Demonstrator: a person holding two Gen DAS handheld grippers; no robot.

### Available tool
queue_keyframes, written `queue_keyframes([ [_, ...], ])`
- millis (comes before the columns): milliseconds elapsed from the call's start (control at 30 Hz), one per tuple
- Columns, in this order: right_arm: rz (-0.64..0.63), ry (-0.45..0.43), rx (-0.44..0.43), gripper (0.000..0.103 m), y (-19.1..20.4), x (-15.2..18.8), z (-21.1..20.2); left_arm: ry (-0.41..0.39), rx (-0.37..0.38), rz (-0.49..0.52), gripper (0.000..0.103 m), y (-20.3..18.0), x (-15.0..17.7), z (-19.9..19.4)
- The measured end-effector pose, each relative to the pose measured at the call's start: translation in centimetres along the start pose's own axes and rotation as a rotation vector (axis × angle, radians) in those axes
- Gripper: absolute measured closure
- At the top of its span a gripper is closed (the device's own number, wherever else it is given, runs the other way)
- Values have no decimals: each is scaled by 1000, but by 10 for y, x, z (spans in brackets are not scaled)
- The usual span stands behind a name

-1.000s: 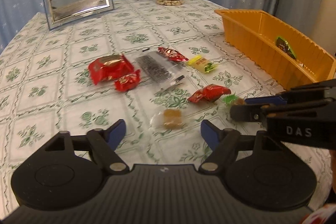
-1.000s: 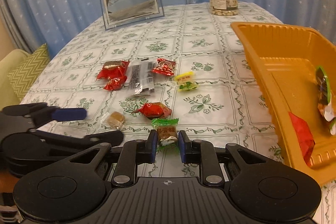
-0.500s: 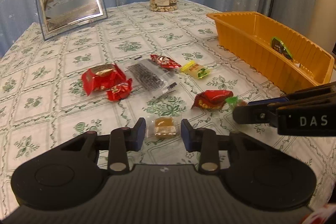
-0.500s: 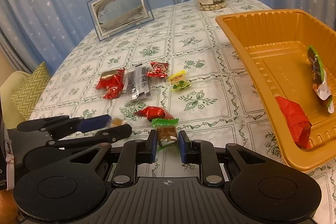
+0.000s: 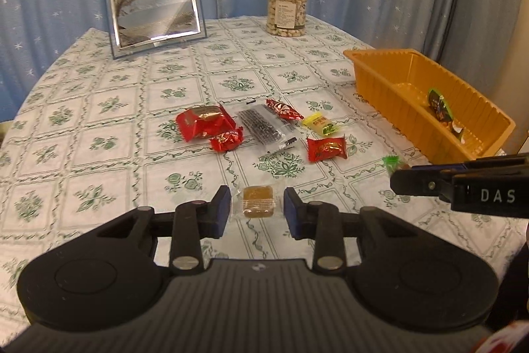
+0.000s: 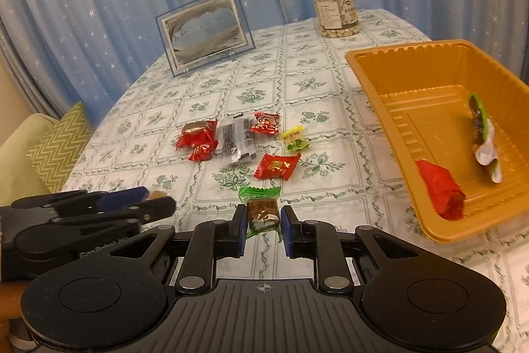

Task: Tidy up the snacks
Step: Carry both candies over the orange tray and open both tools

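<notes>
My left gripper [image 5: 257,211] is shut on a clear-wrapped brown candy [image 5: 258,201] and holds it above the table. My right gripper [image 6: 263,229] is shut on a green-wrapped brown candy [image 6: 261,210], also lifted. The orange tray [image 6: 390,68] stands at the right and holds a red packet [image 6: 439,189] and a green-and-white packet [image 6: 482,138]. Loose snacks lie mid-table: red packets [image 5: 205,123], a clear bag of dark sticks [image 5: 264,129], a yellow candy [image 5: 319,123] and a red candy [image 5: 327,148].
A picture frame [image 5: 153,12] and a jar of nuts [image 5: 287,9] stand at the back of the tablecloth-covered table [image 5: 99,154]. Blue star curtains hang behind. A cushion [image 6: 56,148] lies off the table's left edge.
My left gripper has closed on the clear-wrapped brown candy and lifted it. My right gripper, holding the green candy, has risen and drawn back from the table.
</notes>
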State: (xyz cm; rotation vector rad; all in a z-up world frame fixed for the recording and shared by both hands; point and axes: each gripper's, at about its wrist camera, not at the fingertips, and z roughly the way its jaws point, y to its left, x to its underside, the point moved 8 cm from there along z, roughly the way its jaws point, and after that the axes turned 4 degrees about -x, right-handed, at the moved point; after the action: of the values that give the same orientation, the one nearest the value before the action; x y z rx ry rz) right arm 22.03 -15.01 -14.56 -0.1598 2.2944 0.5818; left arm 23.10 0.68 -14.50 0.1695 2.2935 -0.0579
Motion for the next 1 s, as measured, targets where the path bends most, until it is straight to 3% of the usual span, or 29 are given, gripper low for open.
queue_keyframes([
  [267,2,-30,12,81,6,1,-34,-23,-16,-21,72,-9,-4,-39],
  [567,19,-94,43,81,-6,-7,-73,-38,21,-32,72,-37,-15,-63],
  [1000,119,-167,227,81,-115,-45,-116,-63,173,10,72,-143,-68,-36],
])
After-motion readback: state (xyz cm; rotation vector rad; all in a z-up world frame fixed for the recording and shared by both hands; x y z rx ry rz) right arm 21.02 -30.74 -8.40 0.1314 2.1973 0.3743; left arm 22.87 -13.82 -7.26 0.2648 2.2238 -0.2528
